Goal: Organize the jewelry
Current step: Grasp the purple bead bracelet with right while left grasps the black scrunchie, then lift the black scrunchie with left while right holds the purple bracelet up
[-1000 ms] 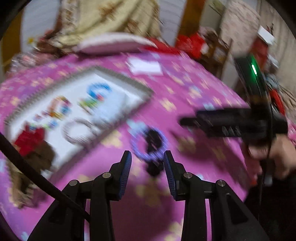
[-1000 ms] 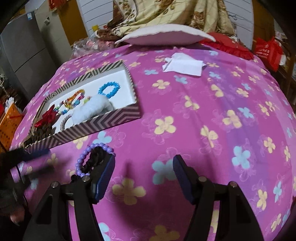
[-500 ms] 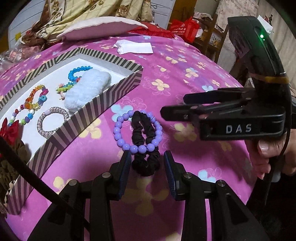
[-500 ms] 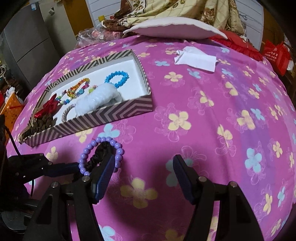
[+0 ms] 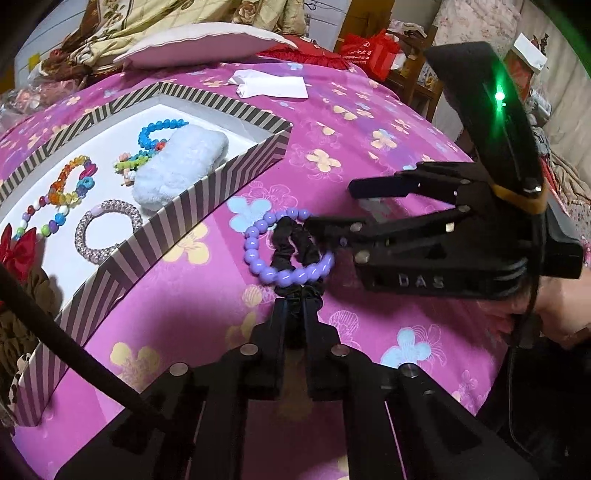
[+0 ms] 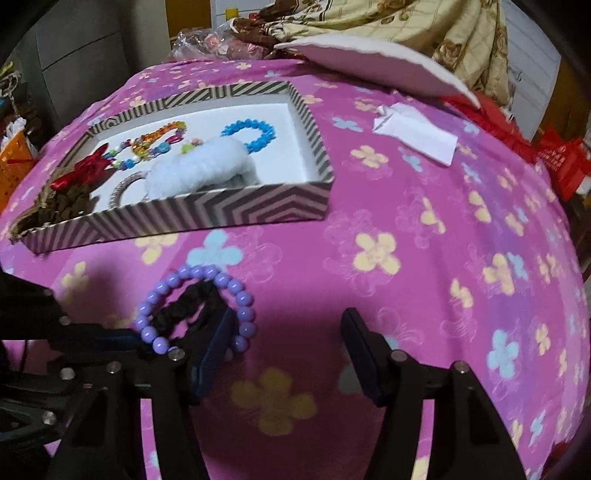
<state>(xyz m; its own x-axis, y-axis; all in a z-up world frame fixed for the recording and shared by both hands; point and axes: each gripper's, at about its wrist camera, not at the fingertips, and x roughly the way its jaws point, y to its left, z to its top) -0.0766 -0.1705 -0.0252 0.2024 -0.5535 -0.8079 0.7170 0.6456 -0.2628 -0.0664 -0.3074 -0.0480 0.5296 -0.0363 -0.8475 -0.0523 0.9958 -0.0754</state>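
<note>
A black scrunchie [image 5: 295,242] lies on the pink floral cloth with a purple bead bracelet [image 5: 258,258] looped over it. My left gripper [image 5: 294,304] is shut on the scrunchie's near end. My right gripper [image 6: 288,343] is open; its left finger sits inside the bracelet [image 6: 236,295] against the scrunchie [image 6: 184,302]. In the left wrist view the right gripper [image 5: 332,205] comes in from the right. The striped box [image 5: 207,199] to the left holds several bracelets and a white fluffy scrunchie [image 5: 181,166].
A folded white paper [image 5: 273,85] lies further back on the cloth. A white pillow [image 5: 203,44] and a patterned blanket [image 6: 388,22] lie behind the box [image 6: 258,210]. A red bow [image 6: 85,170] sits in the box's left end. The bed drops off at right.
My left gripper has moved forward and shut on the scrunchie's near end. My right gripper has pushed its left finger into the bracelet loop.
</note>
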